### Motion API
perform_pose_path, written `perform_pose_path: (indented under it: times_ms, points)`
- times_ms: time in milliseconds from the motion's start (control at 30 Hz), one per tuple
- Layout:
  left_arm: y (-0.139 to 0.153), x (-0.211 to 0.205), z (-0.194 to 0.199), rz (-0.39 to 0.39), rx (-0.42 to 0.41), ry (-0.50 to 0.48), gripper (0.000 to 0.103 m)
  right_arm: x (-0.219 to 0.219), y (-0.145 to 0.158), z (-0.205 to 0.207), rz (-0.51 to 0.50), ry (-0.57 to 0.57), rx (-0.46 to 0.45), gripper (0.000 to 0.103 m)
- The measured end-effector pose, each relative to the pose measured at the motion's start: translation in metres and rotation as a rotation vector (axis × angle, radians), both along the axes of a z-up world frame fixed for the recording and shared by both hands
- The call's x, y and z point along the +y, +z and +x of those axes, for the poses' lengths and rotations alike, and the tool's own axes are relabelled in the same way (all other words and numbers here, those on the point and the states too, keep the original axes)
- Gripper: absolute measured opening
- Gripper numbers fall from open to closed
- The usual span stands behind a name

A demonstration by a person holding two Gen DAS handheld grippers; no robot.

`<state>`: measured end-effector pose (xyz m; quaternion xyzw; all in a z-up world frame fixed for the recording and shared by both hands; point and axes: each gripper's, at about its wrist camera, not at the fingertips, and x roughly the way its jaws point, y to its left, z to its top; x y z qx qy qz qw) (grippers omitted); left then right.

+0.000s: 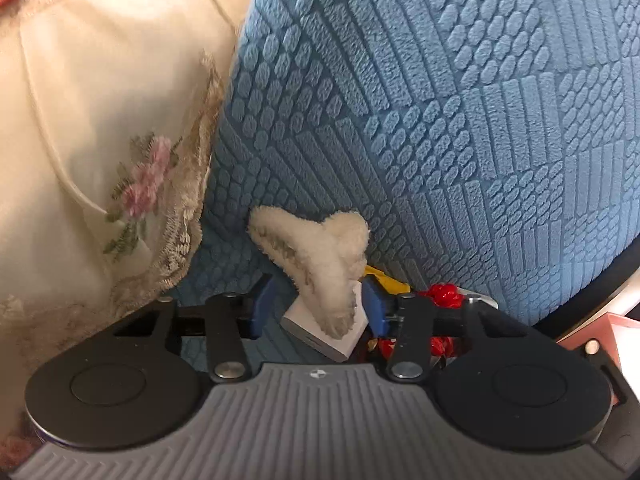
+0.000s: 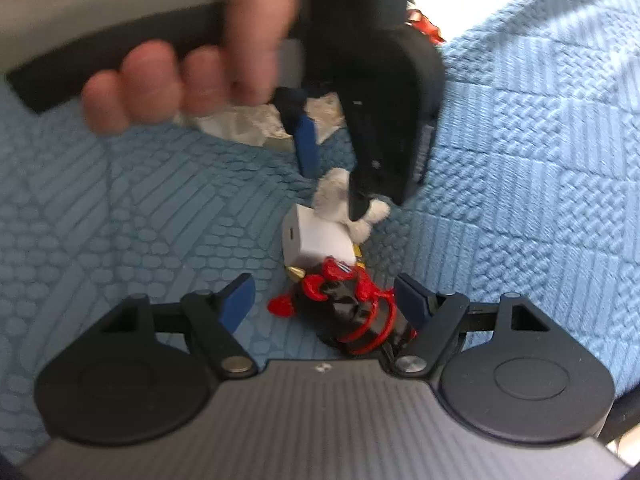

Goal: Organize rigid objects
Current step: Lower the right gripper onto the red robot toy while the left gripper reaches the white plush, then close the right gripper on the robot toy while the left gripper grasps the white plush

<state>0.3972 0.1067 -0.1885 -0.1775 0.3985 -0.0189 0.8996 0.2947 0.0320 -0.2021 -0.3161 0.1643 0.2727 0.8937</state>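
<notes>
A fuzzy cream hair claw clip [image 1: 320, 264] lies on the blue textured sofa, resting over a white charger block [image 1: 336, 340]. My left gripper [image 1: 318, 306] is open with its blue pads either side of the clip and block. In the right wrist view the left gripper [image 2: 340, 168] hangs over the same clip [image 2: 340, 196] and block [image 2: 316, 240]. My right gripper [image 2: 326, 300] is open, its jaws around a black and red toy figure [image 2: 352, 308] without touching it. A red piece [image 1: 442, 294] and a yellow piece [image 1: 384, 278] lie beside the block.
A cream floral cushion [image 1: 100, 140] stands at the left against the blue sofa back [image 1: 440, 100]. A pink box edge [image 1: 600, 336] shows at the far right. A crumpled foil-like wrapper [image 2: 248, 124] lies behind the left gripper, under the person's hand [image 2: 180, 72].
</notes>
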Motion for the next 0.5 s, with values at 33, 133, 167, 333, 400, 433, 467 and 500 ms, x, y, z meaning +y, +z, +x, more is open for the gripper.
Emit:
perform_pose_path:
  times_ms: [33, 133, 167, 333, 400, 433, 467, 500]
  points:
    - [-0.002, 0.001, 0.001, -0.002, 0.002, 0.003, 0.043, 0.003, -0.003, 0.003, -0.009, -0.003, -0.003, 0.078]
    - [-0.008, 0.005, 0.003, -0.021, 0.002, 0.009, 0.031, 0.010, -0.013, 0.010, -0.038, 0.003, -0.006, 0.068]
    - [-0.010, 0.006, 0.003, -0.021, -0.001, 0.007, 0.028, 0.012, -0.016, 0.012, -0.052, -0.007, -0.012, 0.066]
    - [-0.015, 0.010, 0.004, -0.030, -0.008, -0.005, 0.021, 0.019, -0.026, 0.016, -0.084, -0.027, -0.028, 0.065]
    - [-0.015, 0.013, 0.003, -0.044, -0.009, -0.003, 0.020, 0.020, -0.026, 0.016, -0.079, -0.046, -0.030, 0.058]
    - [-0.015, 0.015, 0.002, -0.053, -0.009, -0.001, 0.020, 0.019, -0.024, 0.016, -0.068, -0.051, -0.016, 0.058]
    - [-0.015, 0.017, 0.002, -0.060, -0.010, 0.001, 0.019, 0.017, -0.023, 0.017, -0.049, -0.061, 0.000, 0.058]
    - [-0.016, 0.019, 0.003, -0.068, -0.014, -0.002, 0.018, 0.014, -0.021, 0.019, -0.030, -0.068, 0.013, 0.058]
